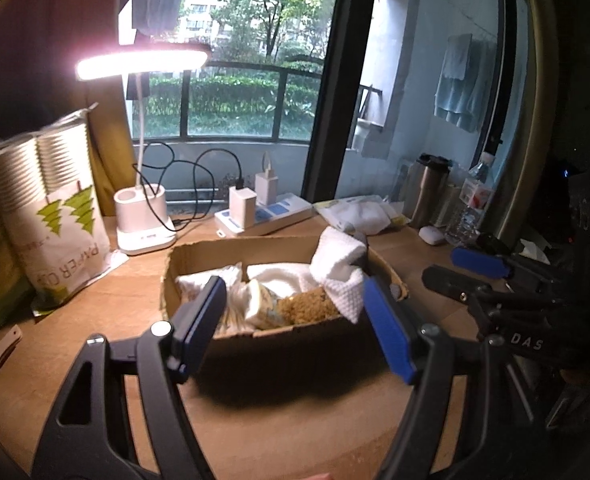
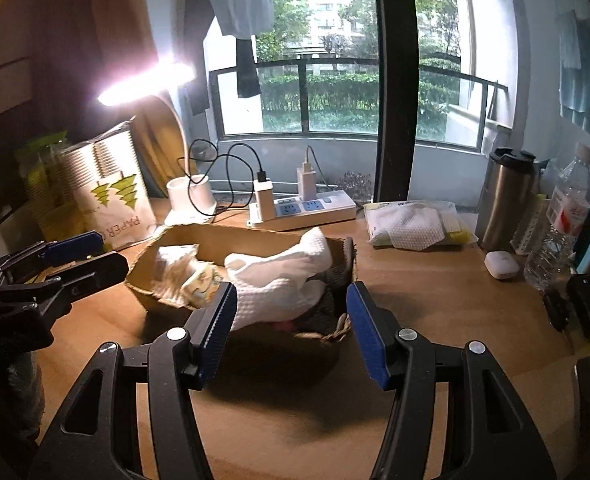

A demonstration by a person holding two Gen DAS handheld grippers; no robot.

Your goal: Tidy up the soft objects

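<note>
A shallow cardboard box (image 1: 231, 254) sits mid-desk, also in the right wrist view (image 2: 199, 236). It holds a white textured cloth (image 1: 335, 264) (image 2: 279, 280) draped over its right end, a crumpled printed wrapper or cloth (image 1: 261, 304) (image 2: 191, 276) and a brown fuzzy item (image 1: 307, 308). A dark woven item (image 2: 331, 304) lies at the box's right end. My left gripper (image 1: 291, 320) is open and empty just before the box. My right gripper (image 2: 291, 320) is open and empty before the box; it shows from the side in the left wrist view (image 1: 467, 268).
A lit desk lamp (image 1: 145, 224), power strip with chargers (image 1: 263, 212), paper cup pack (image 1: 59, 216), wipes pack (image 2: 415, 224), steel tumbler (image 2: 503, 200), water bottle (image 2: 563, 216) and earbud case (image 2: 501, 265) ring the wooden desk (image 2: 435, 320). A window stands behind.
</note>
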